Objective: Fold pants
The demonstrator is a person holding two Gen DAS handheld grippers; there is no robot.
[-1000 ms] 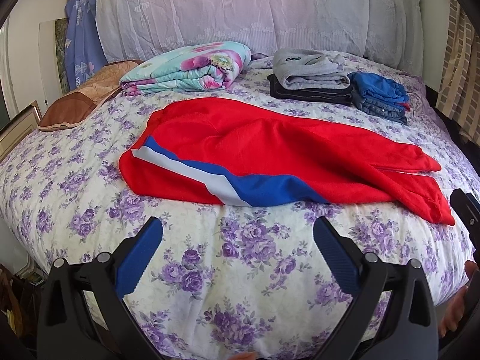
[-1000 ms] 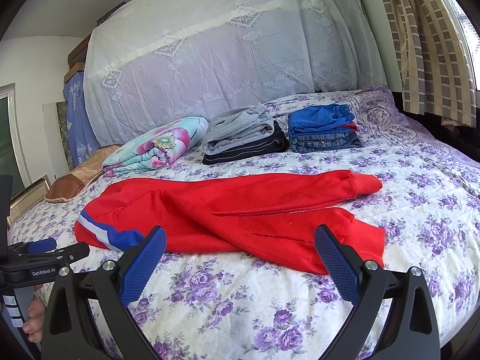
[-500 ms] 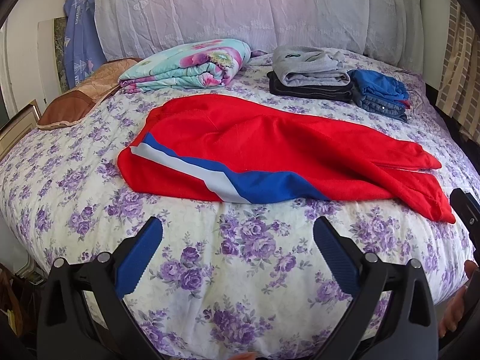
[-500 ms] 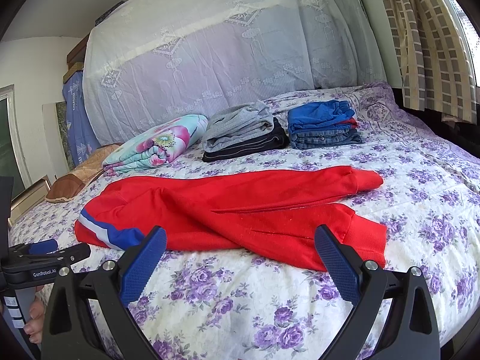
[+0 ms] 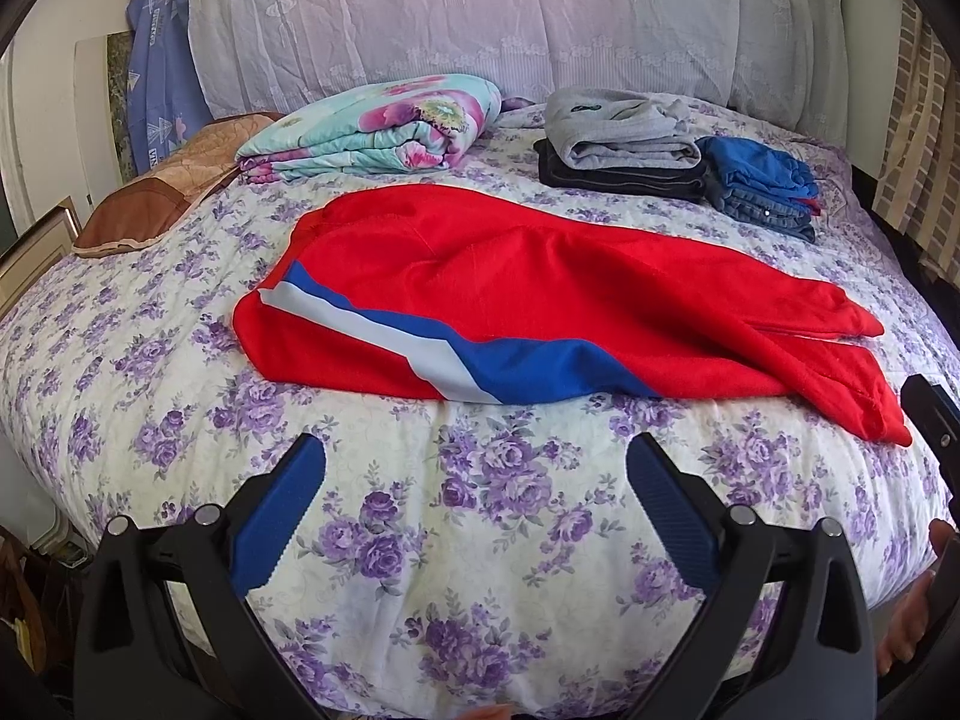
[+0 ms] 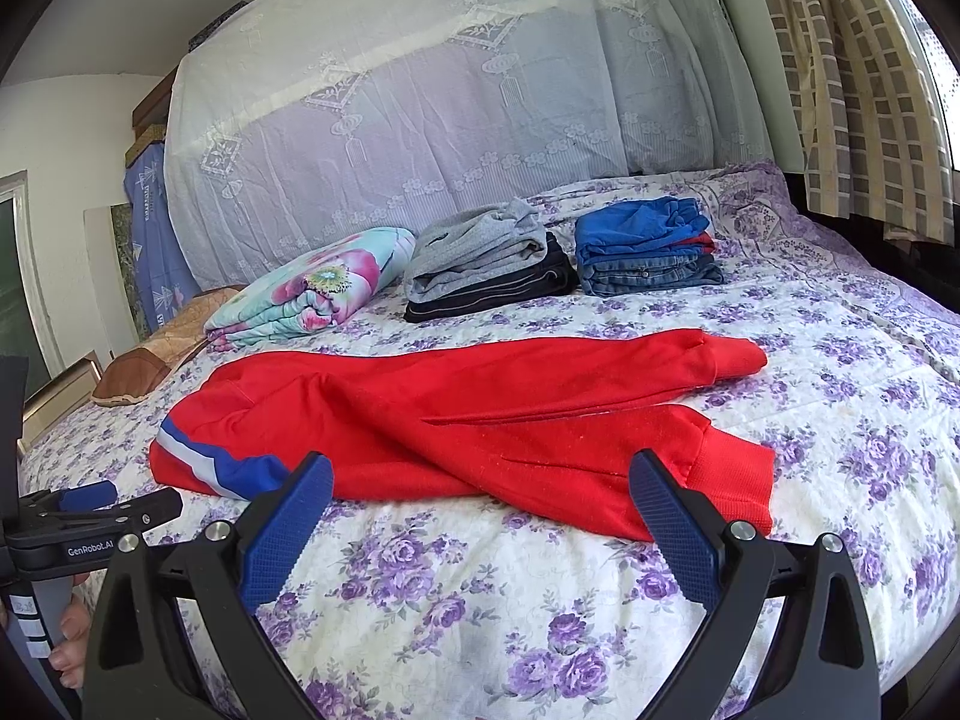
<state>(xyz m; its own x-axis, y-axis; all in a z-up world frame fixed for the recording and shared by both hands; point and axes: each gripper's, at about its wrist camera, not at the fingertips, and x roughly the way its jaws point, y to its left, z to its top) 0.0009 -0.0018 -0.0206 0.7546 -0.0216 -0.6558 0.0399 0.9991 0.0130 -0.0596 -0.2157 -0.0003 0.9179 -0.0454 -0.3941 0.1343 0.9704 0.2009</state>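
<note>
Red pants (image 5: 540,294) with a blue and white side stripe lie spread across the bed, waist to the left, both leg cuffs to the right. They also show in the right wrist view (image 6: 480,420), with the two legs slightly crossed. My left gripper (image 5: 474,480) is open and empty, above the bed's front edge, short of the stripe. My right gripper (image 6: 480,498) is open and empty, just short of the near leg. The left gripper also shows at the left edge of the right wrist view (image 6: 90,516).
The bed (image 5: 480,540) has a purple-flowered cover. At the back lie a folded floral quilt (image 5: 372,126), a stack of grey and black folded clothes (image 5: 624,150), and a blue and denim stack (image 5: 762,186). A brown pillow (image 5: 156,204) lies far left. Curtains (image 6: 870,72) hang right.
Both grippers have moved slightly nearer the bed, so the pants sit a little lower and larger in the views. Both stay open. The pants have not moved.
</note>
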